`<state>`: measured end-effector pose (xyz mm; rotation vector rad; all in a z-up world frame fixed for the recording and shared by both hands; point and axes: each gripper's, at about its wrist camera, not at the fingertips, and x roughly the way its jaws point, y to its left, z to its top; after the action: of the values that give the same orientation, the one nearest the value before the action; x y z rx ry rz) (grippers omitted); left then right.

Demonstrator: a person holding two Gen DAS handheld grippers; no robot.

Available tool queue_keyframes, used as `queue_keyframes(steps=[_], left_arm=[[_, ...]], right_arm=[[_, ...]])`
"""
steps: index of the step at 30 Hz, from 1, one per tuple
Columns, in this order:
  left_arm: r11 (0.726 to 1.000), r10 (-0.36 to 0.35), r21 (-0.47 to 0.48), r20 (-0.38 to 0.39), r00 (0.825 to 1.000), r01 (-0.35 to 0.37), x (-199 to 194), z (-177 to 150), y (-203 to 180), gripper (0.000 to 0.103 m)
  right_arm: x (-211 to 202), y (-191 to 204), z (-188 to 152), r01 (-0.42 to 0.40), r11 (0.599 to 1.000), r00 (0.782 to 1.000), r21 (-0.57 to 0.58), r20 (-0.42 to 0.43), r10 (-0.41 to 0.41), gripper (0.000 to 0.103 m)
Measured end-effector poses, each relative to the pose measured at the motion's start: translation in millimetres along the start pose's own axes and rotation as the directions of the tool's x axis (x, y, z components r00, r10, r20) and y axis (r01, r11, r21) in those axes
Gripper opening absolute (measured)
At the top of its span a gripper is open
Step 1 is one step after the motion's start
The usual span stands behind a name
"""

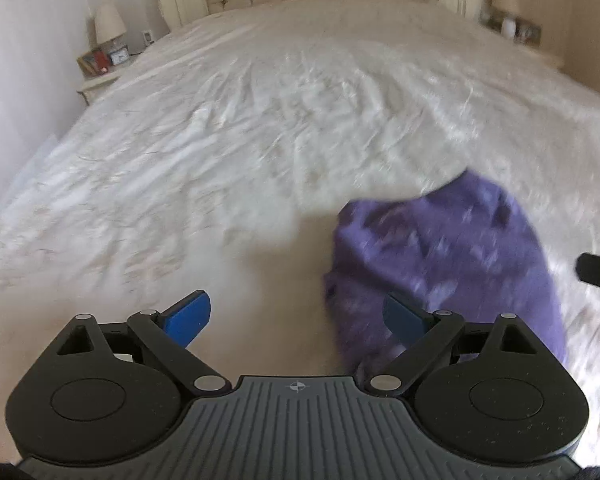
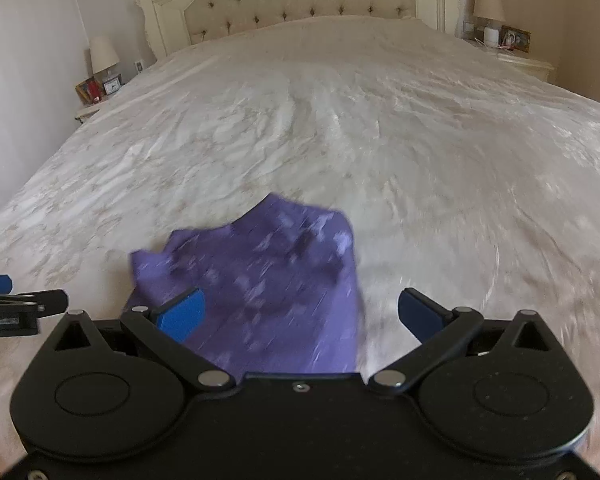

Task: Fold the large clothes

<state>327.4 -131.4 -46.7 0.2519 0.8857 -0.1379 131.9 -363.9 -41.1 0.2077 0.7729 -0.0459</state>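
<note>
Now, in my left wrist view, the left gripper [image 1: 296,316] hangs with jaws spread, empty, just left of the purple garment [image 1: 456,264] lying folded on the bed [image 1: 220,128]. In my right view, the right gripper [image 2: 300,314] gapes wide above the garment's near edge, gripping nothing.

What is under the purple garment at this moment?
The purple garment lies bunched on the bed's white patterned bedspread, which shows on all sides of it. Whatever sits directly beneath the cloth is covered. Neither gripper is under it.
</note>
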Motion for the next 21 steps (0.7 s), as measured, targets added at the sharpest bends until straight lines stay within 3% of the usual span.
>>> queue_keyframes(steps=[2, 9, 21], left_arm=[[1.000, 0.005, 0.013, -0.003, 1.000, -0.005, -10, -10, 5, 0.091], [0.995, -0.098, -0.023, -0.019, 0.995, 0.098, -41, -39, 33, 0.091], [0.990, -0.136, -0.023, 0.023, 0.990, 0.137, -84, -66, 45, 0.090]], right_arm=[[-13, 10, -10, 0.016, 1.000, 1.000, 0.000, -0.009, -0.016, 0.102], [-49, 43, -43, 0.079, 0.996, 0.997, -0.030, -0.024, -0.079, 0.102], [-101, 77, -73, 0.113, 0.993, 0.993, -0.046, 0.031, -0.111, 0.102]])
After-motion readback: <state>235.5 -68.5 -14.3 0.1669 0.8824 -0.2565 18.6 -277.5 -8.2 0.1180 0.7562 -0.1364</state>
